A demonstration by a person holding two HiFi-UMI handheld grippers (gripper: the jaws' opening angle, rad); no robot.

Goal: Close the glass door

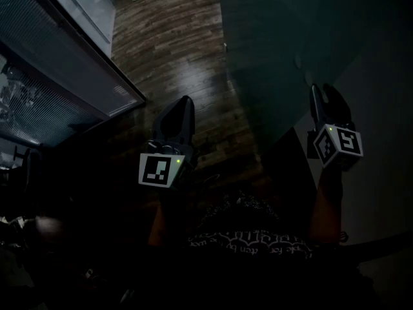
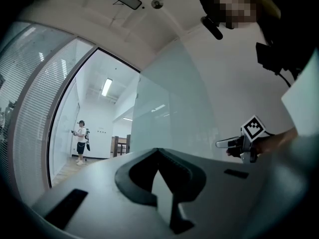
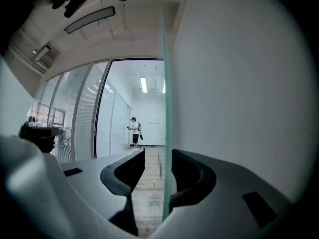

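Observation:
The glass door (image 1: 277,37) is a tall greenish pane standing open near the white wall. In the right gripper view its thin edge (image 3: 164,83) runs straight up between the jaws. My right gripper (image 3: 158,156) is open and straddles that edge, with a gap of floor showing on the left side; the head view shows this gripper (image 1: 319,95) raised at the pane's near edge. My left gripper (image 1: 185,102) hangs over the wood floor, apart from the door. Its jaws meet at the tips (image 2: 158,152) and hold nothing. From there the door (image 2: 169,113) and the right gripper (image 2: 234,143) are visible.
A glazed wall with blinds (image 1: 51,76) lines the left side, ending at a dark door frame (image 2: 60,133). Wood flooring (image 1: 174,37) runs ahead into a bright corridor, where a person (image 3: 133,132) stands far off. The white wall (image 3: 239,83) is close on the right.

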